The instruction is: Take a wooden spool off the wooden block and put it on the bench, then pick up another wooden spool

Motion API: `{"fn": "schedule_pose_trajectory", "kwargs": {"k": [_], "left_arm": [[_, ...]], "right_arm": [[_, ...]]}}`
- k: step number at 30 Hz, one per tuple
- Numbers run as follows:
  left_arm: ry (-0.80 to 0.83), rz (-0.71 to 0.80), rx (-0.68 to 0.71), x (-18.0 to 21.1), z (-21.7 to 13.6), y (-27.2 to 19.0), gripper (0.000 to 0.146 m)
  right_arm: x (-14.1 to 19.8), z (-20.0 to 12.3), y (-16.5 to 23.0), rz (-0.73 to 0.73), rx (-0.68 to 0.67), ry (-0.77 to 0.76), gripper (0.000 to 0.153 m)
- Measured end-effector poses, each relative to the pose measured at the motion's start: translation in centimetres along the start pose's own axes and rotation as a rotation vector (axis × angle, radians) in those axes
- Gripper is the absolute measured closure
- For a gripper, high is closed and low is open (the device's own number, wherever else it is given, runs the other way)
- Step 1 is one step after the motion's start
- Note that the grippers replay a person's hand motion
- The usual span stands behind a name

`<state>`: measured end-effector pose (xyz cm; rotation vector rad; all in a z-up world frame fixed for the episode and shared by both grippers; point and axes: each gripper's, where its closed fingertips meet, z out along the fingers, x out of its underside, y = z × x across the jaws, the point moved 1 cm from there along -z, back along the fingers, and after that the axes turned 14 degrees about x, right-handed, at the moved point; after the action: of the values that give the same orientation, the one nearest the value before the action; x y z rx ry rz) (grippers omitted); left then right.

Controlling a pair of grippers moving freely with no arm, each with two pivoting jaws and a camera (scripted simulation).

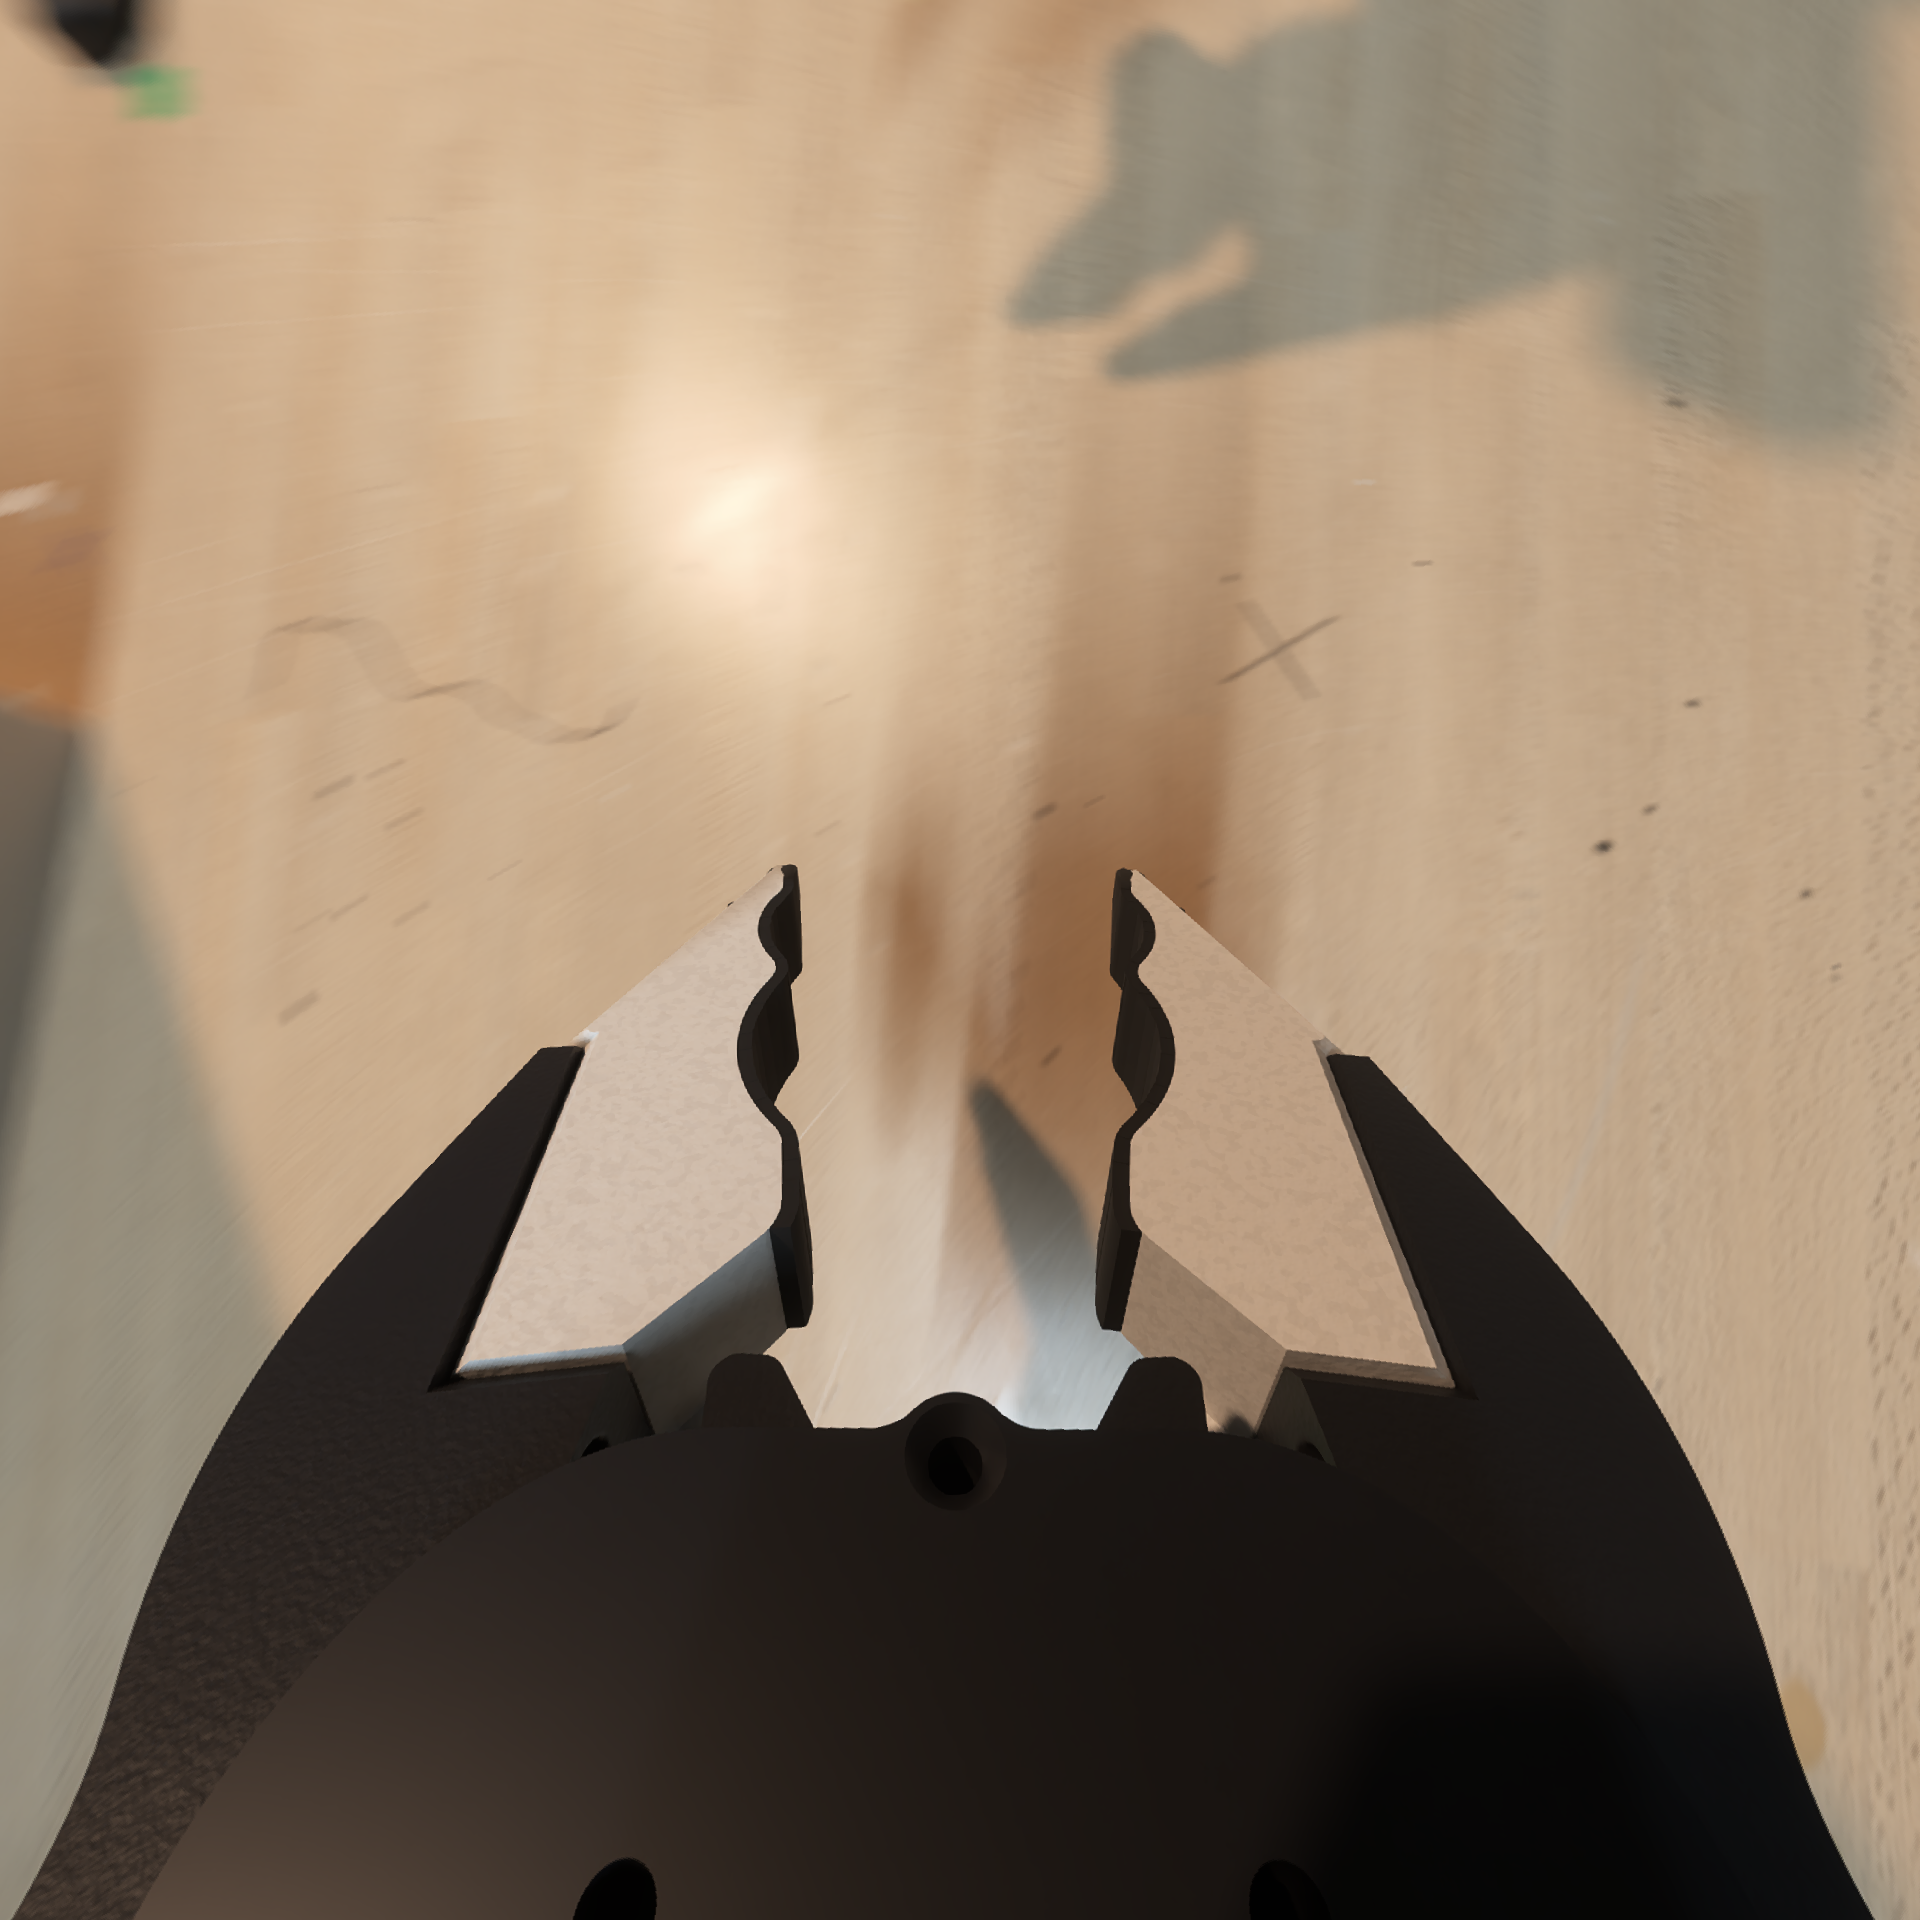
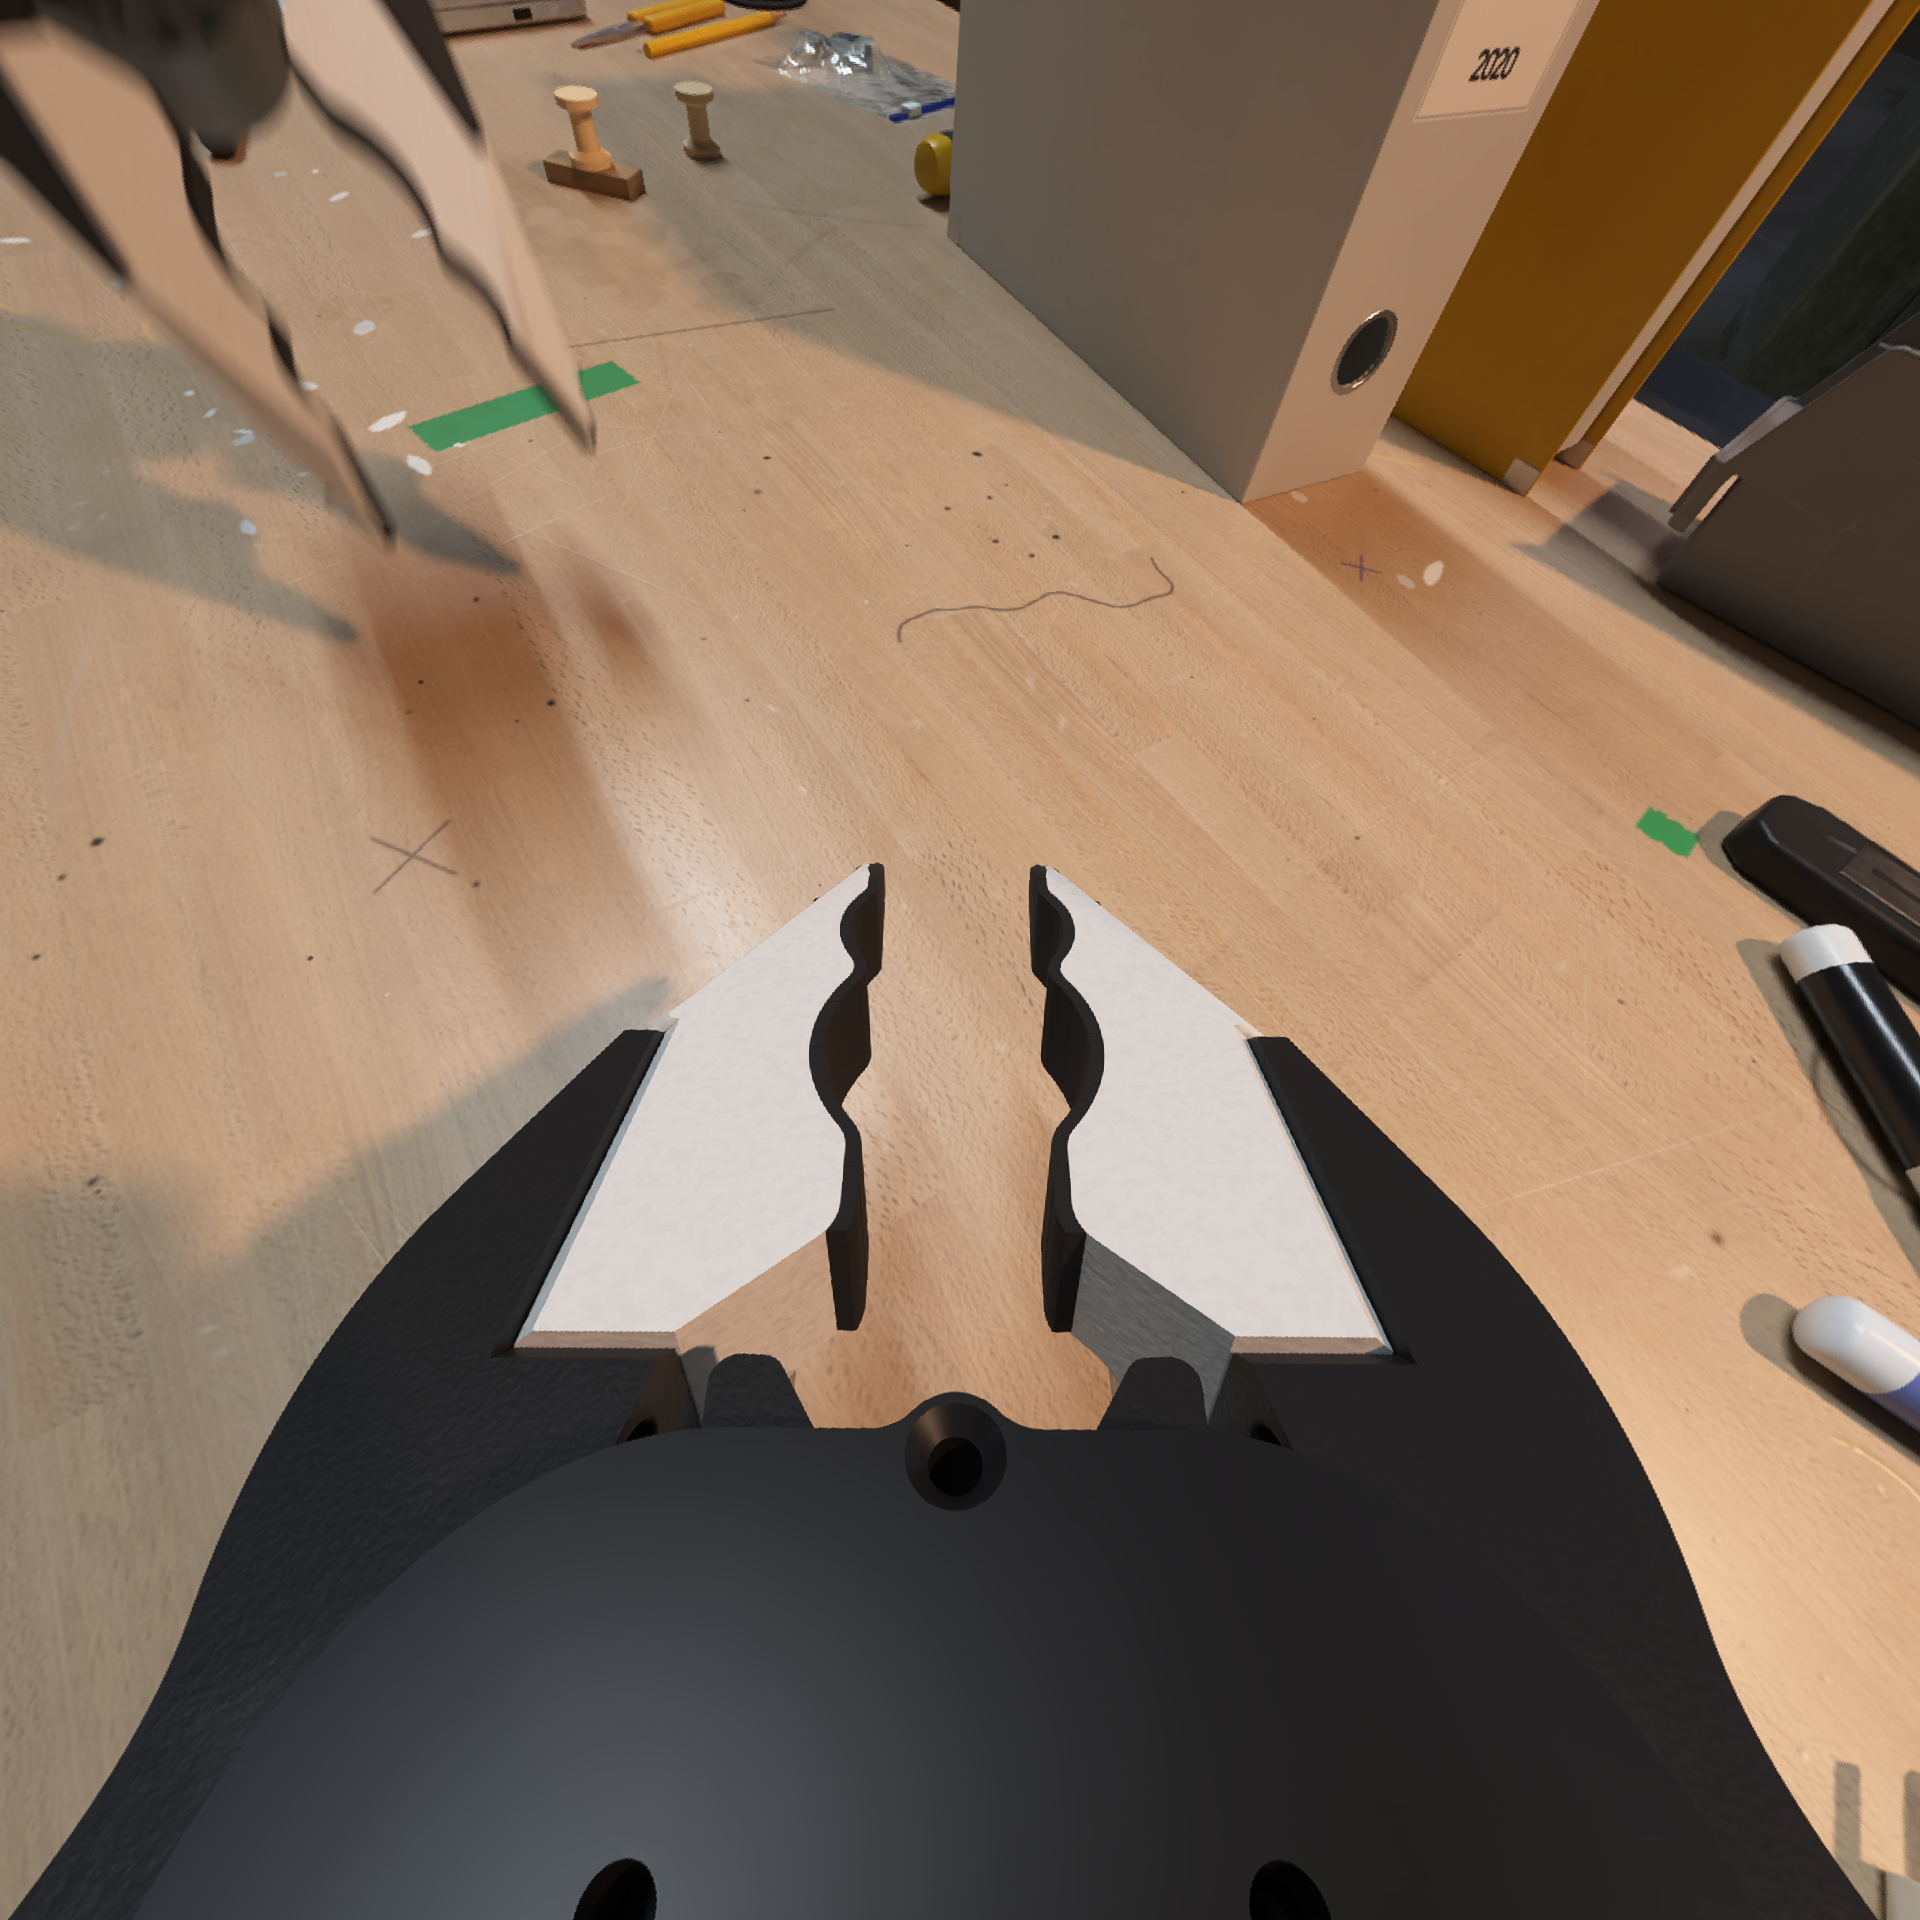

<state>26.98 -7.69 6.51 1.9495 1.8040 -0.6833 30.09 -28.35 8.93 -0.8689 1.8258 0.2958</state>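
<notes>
In the right wrist view, a light wooden spool (image 2: 582, 127) stands upright on a small wooden block (image 2: 594, 179) far off on the bench. A second, darker wooden spool (image 2: 697, 120) stands on the bench just right of it. My right gripper (image 2: 956, 883) is open and empty, low over the bench (image 2: 1039, 727), far from the spools. My left gripper (image 2: 488, 483) shows blurred at the upper left there, pointing down, open. In the left wrist view my left gripper (image 1: 956, 883) is open and empty over blurred bare bench (image 1: 520, 364); no spool shows there.
A grey binder (image 2: 1195, 229) and a yellow binder (image 2: 1558, 260) stand at the right. A dark tray (image 2: 1818, 551), a black marker (image 2: 1860, 1029), a stapler (image 2: 1829, 862) and a white capsule (image 2: 1860, 1351) lie at the right edge. Green tape (image 2: 520, 407) lies on the bench. Tools lie behind the spools.
</notes>
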Motion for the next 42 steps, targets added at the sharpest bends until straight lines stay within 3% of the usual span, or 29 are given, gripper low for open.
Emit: {"fn": "schedule_pose_trajectory", "kwargs": {"k": [3, 5, 7, 10, 13, 16, 19, 21, 23, 27, 29, 32, 35, 37, 40, 42], "left_arm": [[-0.044, -0.124, -0.25, 2.6, -9.7, 4.3, 0.087], [0.027, -0.294, -0.421, 7.6, -17.0, 7.6, 0.088], [0.128, -0.452, -0.458, 13.6, -21.6, 9.6, 0.086], [0.248, -0.647, -0.332, 21.6, -22.8, 10.6, 0.084], [0.424, -0.708, -0.264, 27.4, -21.7, 10.9, 0.081], [0.521, -0.724, -0.275, 30.8, -21.1, 11.7, 0.079], [0.49, -0.773, -0.23, 32.2, -19.9, 12.1, 0.093], [0.448, -0.774, -0.207, 32.1, -19.9, 12.1, 0.113], [0.395, -0.765, -0.226, 30.8, -20.6, 11.9, 0.123], [0.264, -0.527, -0.232, 20.8, -20.7, 8.8, 0.123], [0.247, -0.371, -0.181, 14.9, -17.7, 6.1, 0.123], [0.279, -0.21, -0.106, 9.6, -10.4, 3.4, 0.123], [0.305, -0.169, -0.045, 7.6, -3.9, 2.5, 0.123], [0.307, -0.157, -0.018, 6.9, -1.4, 2.4, 0.123], [0.324, -0.176, 0.025, 6.9, -0.4, 2.3, 0.121], [0.318, -0.18, 0.026, 7.2, -0.8, 2.1, 0.1]], "right_arm": [[-0.3, -0.1, 0.0, -0.008, -0.005, -0.014, 0.125], [-0.5, -0.1, 0.1, -0.002, -0.016, -0.03, 0.125], [-0.6, 0.0, 0.0, 0.013, -0.027, -0.043, 0.126], [-0.7, 0.2, -0.2, 0.026, -0.024, -0.044, 0.126], [-0.7, 0.3, -0.4, 0.042, -0.013, -0.041, 0.126], [-0.8, 0.5, -0.6, 0.056, -0.002, -0.037, 0.126], [-1.2, 0.9, -0.5, 0.067, -0.006, -0.04, 0.126], [-1.4, 1.0, -0.4, 0.057, -0.01, -0.039, 0.126], [-1.5, 1.1, -0.2, 0.043, -0.01, -0.036, 0.126], [-1.5, 1.1, -0.5, 0.052, -0.007, -0.046, 0.126], [-1.5, 1.2, -0.7, 0.07, -0.006, -0.057, 0.127], [-1.8, 1.0, -0.6, 0.066, -0.002, -0.066, 0.127], [-1.7, 0.3, -1.0, 0.023, 0.042, -0.059, 0.127], [-1.7, -0.3, -1.6, 0.013, 0.081, -0.063, 0.127], [-1.6, -1.1, -2.7, 0.039, 0.122, -0.084, 0.127], [-1.6, -1.4, -3.3, 0.069, 0.137, -0.103, 0.127]]}}
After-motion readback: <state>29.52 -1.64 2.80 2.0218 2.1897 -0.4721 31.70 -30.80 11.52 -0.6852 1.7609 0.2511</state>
